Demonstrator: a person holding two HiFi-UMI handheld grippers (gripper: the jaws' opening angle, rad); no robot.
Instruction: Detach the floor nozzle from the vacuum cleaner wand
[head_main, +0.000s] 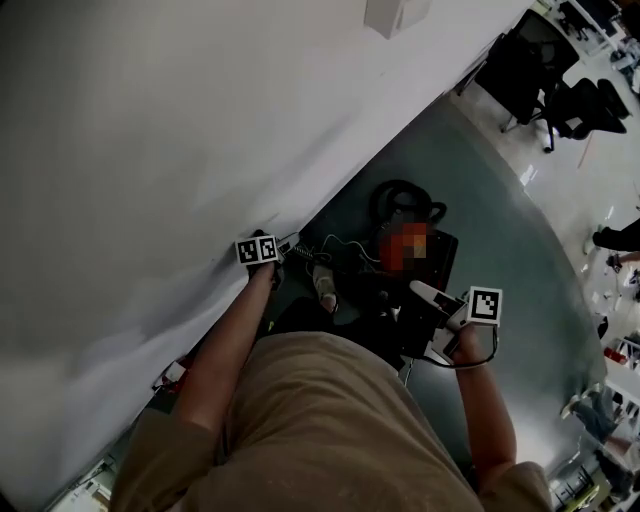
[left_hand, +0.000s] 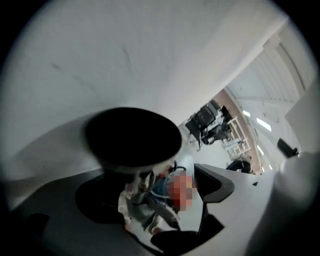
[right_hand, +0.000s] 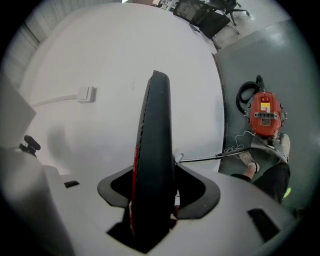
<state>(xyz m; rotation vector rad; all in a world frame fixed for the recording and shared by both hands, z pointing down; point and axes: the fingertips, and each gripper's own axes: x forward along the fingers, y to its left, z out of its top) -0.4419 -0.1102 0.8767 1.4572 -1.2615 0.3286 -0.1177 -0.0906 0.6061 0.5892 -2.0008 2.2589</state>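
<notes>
- Separation of the nozzle from the wand is the step in hand, judging by how the two grippers stand well apart in the head view, each low by the white wall (head_main: 150, 150).
- The right gripper (right_hand: 157, 189) has its fingers clamped on a flat black part with a red edge strip, seen edge-on and rising upright from between the pads. I take it for the floor nozzle (right_hand: 155, 130).
- The left gripper (left_hand: 160, 195) has its fingers spread wide and they press on nothing; only the person's leg and some cable show in the gap.
- A black round end (left_hand: 132, 132) with a pale rim sits just above that gripper's left finger. It may be the wand's mouth, but I cannot tell, and whether it touches the finger is unclear.
- The red vacuum cleaner (right_hand: 265, 114) lies on the grey floor (head_main: 500, 200), with a thin cord (right_hand: 210, 158) running from its side towards the wall.
- The joint seems already parted or close to it. The next move probably calls for the right gripper to keep its hold and carry the nozzle clear, then set it down flat, while the left gripper keeps out of the cord.
</notes>
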